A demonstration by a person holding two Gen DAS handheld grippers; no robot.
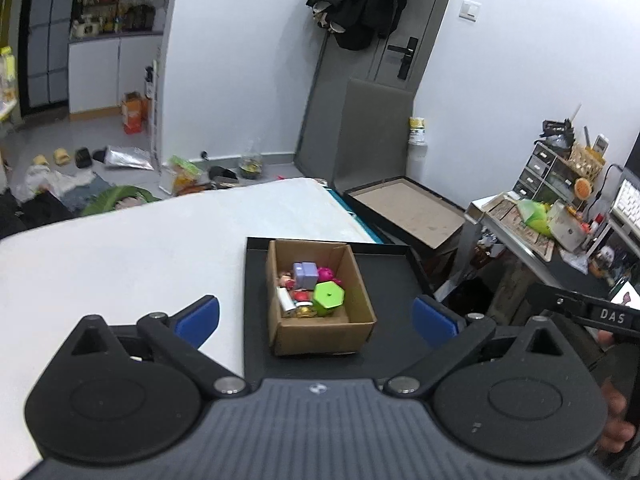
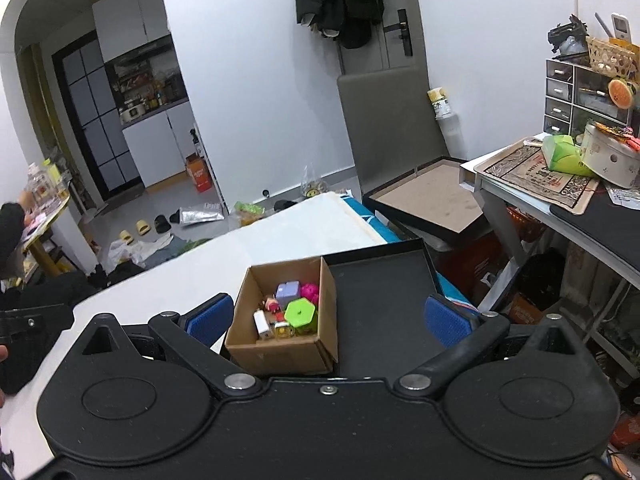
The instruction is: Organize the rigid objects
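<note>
left wrist: the left claw (image 1: 316, 318) stands wide apart with nothing in it. the toys (image 1: 310, 288) lie heaped in the box (image 1: 320, 336), which stands on the black tray (image 1: 392, 276) on the white worktop (image 1: 120, 248). none lie loose, so the sorting looks about done.

right wrist: the right claw (image 2: 328, 322) is apart and empty too. the box's (image 2: 280, 354) near wall hides its floor, so perhaps smaller toys lie unseen.

**Stock count, ahead of grippers**

1 cardboard box (image 1: 320, 300), btwn the fingers. In it: 1 green hexagon block (image 1: 328, 298), 1 lilac cube (image 1: 305, 274), 1 pink toy (image 1: 326, 274), 1 white charger (image 2: 262, 323); other small bits unclear. 1 black tray (image 1: 384, 280) under box.
</note>
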